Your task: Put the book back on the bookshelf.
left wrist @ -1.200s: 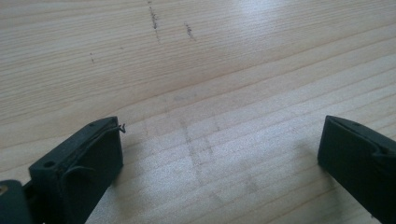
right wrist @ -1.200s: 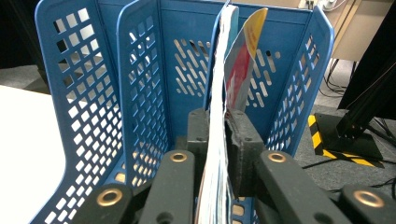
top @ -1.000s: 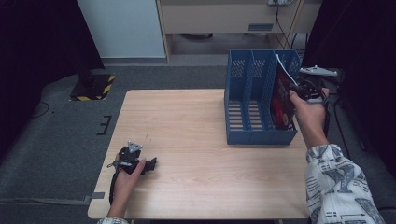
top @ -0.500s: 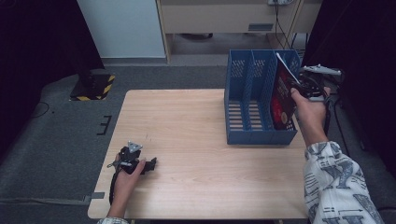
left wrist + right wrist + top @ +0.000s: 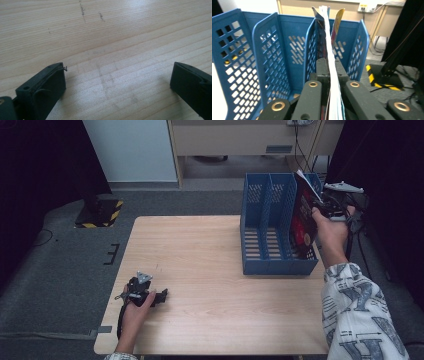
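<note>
Not much to read here, honestly. The only legible lettering is on the person's patterned sleeve point(image 5: 362, 310) in the high view: big grey letters, a "Y" and a "V" (part of a repeating print). The magazine point(image 5: 302, 217) cover is red and dark, but its print is too small to read.

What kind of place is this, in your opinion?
Probably an office-like lab or recording room: a plain wooden table with a blue file rack on grey carpet, black curtains at both sides, and wall sockets with cables behind.
</note>
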`<act>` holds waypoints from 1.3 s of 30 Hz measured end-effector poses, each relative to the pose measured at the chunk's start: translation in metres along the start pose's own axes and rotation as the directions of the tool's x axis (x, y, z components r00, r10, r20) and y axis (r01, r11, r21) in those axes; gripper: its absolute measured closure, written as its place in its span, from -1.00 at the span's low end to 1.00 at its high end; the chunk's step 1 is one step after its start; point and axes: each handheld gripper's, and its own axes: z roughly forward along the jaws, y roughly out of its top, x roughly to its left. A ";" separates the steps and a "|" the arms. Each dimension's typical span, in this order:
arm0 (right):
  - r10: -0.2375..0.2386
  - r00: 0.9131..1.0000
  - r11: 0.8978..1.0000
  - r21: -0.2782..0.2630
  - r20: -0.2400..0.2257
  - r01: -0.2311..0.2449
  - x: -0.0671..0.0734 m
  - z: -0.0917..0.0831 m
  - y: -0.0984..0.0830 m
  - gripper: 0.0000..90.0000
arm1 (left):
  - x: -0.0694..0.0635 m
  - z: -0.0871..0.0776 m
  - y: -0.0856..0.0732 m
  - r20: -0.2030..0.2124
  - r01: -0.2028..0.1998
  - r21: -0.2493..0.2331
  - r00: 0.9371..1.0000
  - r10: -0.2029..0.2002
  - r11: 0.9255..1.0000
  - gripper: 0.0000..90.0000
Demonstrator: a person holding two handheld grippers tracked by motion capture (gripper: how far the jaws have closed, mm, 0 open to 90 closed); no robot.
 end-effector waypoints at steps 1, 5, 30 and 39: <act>-0.014 1.000 1.000 0.002 0.015 0.014 0.001 0.002 0.001 0.94 | 0.000 0.000 0.000 -0.001 0.000 0.000 1.000 0.000 1.000 -1.00; -0.030 0.999 0.999 0.012 0.039 0.030 0.002 0.006 -0.001 0.94 | 0.000 0.000 0.000 -0.001 0.000 0.000 1.000 0.000 1.000 -1.00; -0.062 0.996 0.998 0.023 0.067 0.061 0.018 0.014 -0.011 0.92 | 0.000 0.000 0.000 0.000 -0.001 -0.001 1.000 0.001 1.000 -1.00; -0.065 0.997 0.998 0.016 0.044 0.064 0.024 0.014 -0.013 0.88 | 0.000 0.000 0.000 0.000 -0.001 -0.001 1.000 0.001 1.000 -1.00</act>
